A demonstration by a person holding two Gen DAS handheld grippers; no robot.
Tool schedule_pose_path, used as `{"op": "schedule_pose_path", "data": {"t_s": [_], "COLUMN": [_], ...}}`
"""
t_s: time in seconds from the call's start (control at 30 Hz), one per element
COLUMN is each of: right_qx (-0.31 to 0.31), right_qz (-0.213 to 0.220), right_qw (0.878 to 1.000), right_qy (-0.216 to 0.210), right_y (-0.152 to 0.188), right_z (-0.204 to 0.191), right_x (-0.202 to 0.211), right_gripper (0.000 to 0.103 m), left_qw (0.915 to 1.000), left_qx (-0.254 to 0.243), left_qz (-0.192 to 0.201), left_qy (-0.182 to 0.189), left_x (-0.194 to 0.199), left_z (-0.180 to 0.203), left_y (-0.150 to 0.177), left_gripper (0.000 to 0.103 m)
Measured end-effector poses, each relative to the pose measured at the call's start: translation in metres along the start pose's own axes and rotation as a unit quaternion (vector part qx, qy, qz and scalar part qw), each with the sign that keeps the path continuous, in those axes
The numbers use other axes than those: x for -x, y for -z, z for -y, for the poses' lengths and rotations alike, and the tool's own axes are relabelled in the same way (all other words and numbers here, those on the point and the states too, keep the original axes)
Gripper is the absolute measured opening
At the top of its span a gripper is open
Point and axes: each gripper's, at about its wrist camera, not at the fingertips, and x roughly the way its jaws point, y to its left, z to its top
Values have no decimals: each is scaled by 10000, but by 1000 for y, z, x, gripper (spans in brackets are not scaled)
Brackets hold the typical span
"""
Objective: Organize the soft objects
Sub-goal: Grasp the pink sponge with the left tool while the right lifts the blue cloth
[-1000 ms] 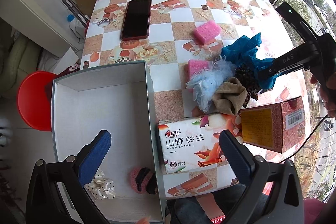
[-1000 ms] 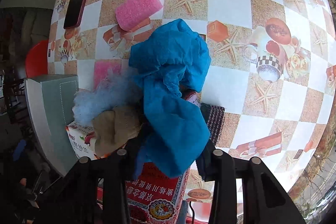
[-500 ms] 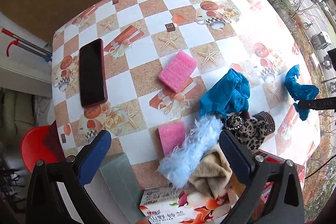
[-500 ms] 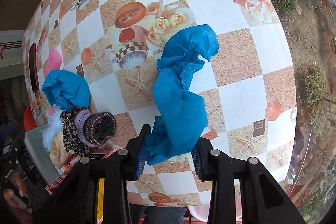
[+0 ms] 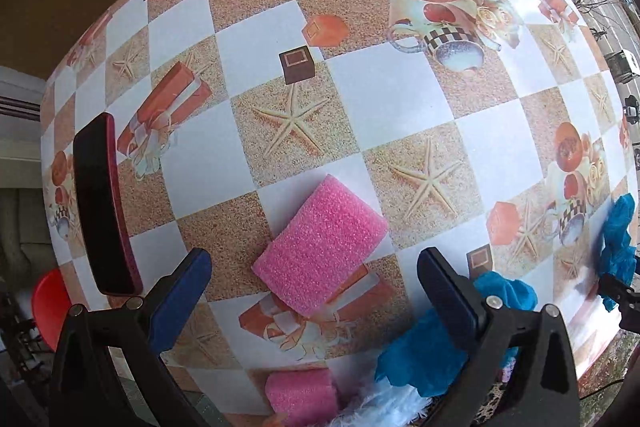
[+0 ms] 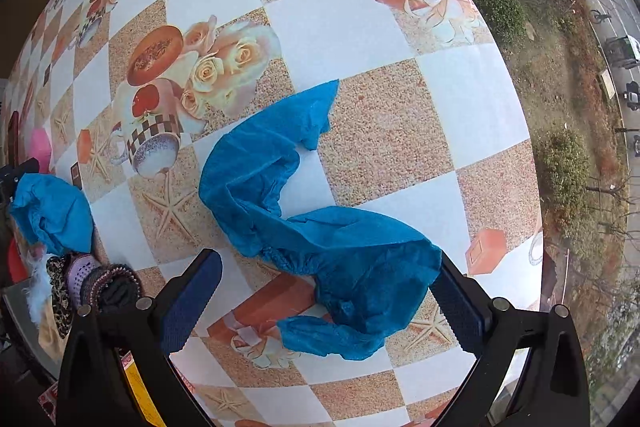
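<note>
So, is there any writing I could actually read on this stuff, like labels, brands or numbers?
No text can be read in either view.
Box, at the bottom left corner of the right view: only a sliver of its yellow and red sides shows, and any print is too blurred to read.
Phone: the screen is dark, with no text.
Tablecloth: it has pictures only, no words.

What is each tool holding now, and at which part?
Nothing. The right tool is open, the blue cloth lying loose on the table. The left tool is open above the pink sponge.
</note>
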Motion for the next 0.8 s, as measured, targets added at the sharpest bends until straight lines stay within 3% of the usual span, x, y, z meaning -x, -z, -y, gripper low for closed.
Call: {"op": "schedule_pose_path", "data": {"t_s": [0.3,0.47,0.53,0.63,0.7,0.77,0.8], "right_qx": [23,-11,15,148,162,236,299], "right_qz": [-17,-137,-126,-133,-54,103,190], "right_qw": [9999,9998,9998,9996,9996,9994,9991], "right_qy": [166,171,177,220,233,234,236], "right_y": [0,-5,-4,-3,0,7,8], "right_z": [-3,-3,0,-5,-7,-15,-17], "right_x": [-15,-16,-16,-17,-14,-10,-6], "right_gripper": [103,103,103,102,94,77,61], "left_qw": [9999,9995,9990,9981,9969,9963,9961], "left_qx": [10,-275,-428,-530,-564,-604,-635], "left_qz": [-143,-96,-108,-176,-241,-326,-352], "left_qy": [-7,-104,-58,253,483,509,498], "left_x": [-27,-29,-29,-25,-23,-21,-21], "left_z": [-12,-9,-7,-4,-2,2,3], "left_y": [-3,-6,-7,-11,-11,-11,-10], "left_gripper": [103,102,100,84,61,54,54]}}
